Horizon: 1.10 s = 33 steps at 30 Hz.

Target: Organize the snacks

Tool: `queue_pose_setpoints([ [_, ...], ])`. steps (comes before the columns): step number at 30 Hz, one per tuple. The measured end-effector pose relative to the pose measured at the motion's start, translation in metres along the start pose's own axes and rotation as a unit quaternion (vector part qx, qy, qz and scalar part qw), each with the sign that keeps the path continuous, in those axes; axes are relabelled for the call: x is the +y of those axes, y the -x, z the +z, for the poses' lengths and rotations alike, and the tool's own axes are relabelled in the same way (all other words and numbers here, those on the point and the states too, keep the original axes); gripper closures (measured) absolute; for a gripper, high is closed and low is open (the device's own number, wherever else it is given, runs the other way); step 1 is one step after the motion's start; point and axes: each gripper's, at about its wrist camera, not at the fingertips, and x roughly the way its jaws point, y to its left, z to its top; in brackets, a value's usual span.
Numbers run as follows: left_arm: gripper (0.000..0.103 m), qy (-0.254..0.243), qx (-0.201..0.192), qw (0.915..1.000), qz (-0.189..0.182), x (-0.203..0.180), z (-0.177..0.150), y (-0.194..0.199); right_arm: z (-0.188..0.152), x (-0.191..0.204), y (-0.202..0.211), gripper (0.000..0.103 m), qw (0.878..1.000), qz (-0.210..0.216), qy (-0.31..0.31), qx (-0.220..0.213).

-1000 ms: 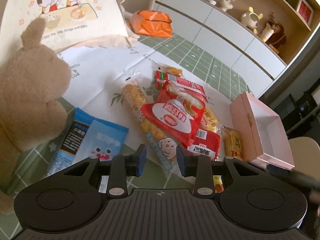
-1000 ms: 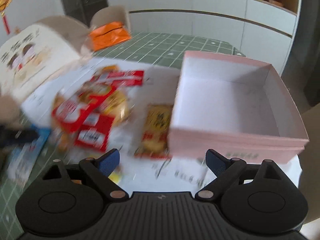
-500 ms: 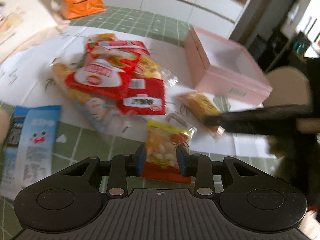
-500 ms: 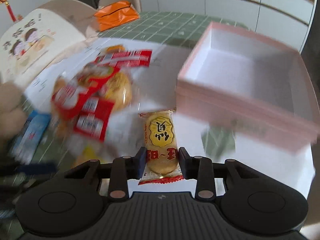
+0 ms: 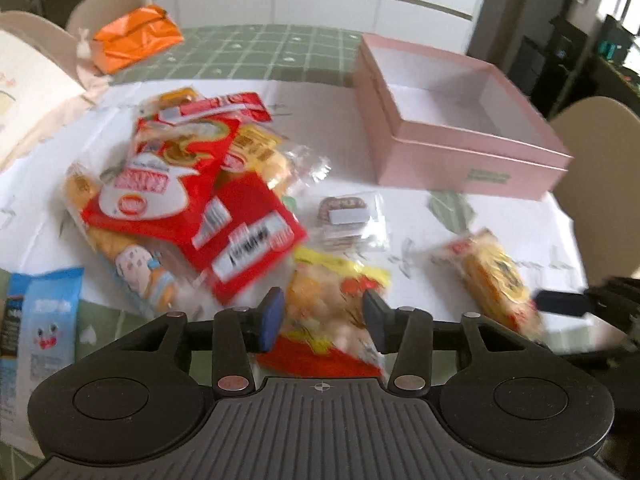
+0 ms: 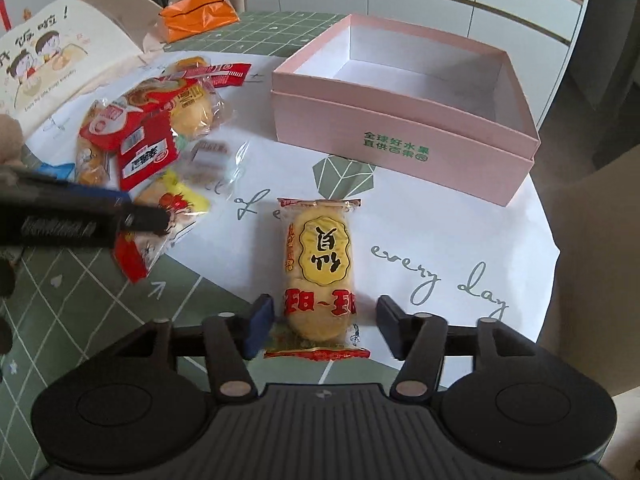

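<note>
Barely started: box (image 6: 404, 128) empty, snacks (image 5: 180, 184) on bench; both tools released, straddling packets — left (image 5: 320, 316), right (image 6: 320, 316)

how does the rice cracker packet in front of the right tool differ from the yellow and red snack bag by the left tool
The rice cracker packet is a narrow oblong with a yellow oval label; the yellow and red snack bag is wider and flatter. The packet lies alone on the white mat, while the bag sits at the edge of the snack pile. Each lies between an open tool's fingers: right tool, left tool. Both are outside the pink box.
</note>
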Motion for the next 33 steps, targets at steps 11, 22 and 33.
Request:
queue_pose_setpoints([
  [11,0.055,-0.011,-0.001,0.9999,0.003,0.025,-0.039,0.028,0.018,-0.007,0.008,0.034,0.999,0.021,0.006,-0.024],
  [22,0.059,0.010,0.002,0.9989,-0.047,0.064,-0.065,0.068,0.096,0.082,-0.046,0.031,0.974,0.077,0.208,-0.052],
  [33,0.059,-0.026,0.001,0.9977,-0.062,0.065,-0.045,0.042,0.056,0.026,-0.035,0.069,0.984,0.169,0.030,0.056],
])
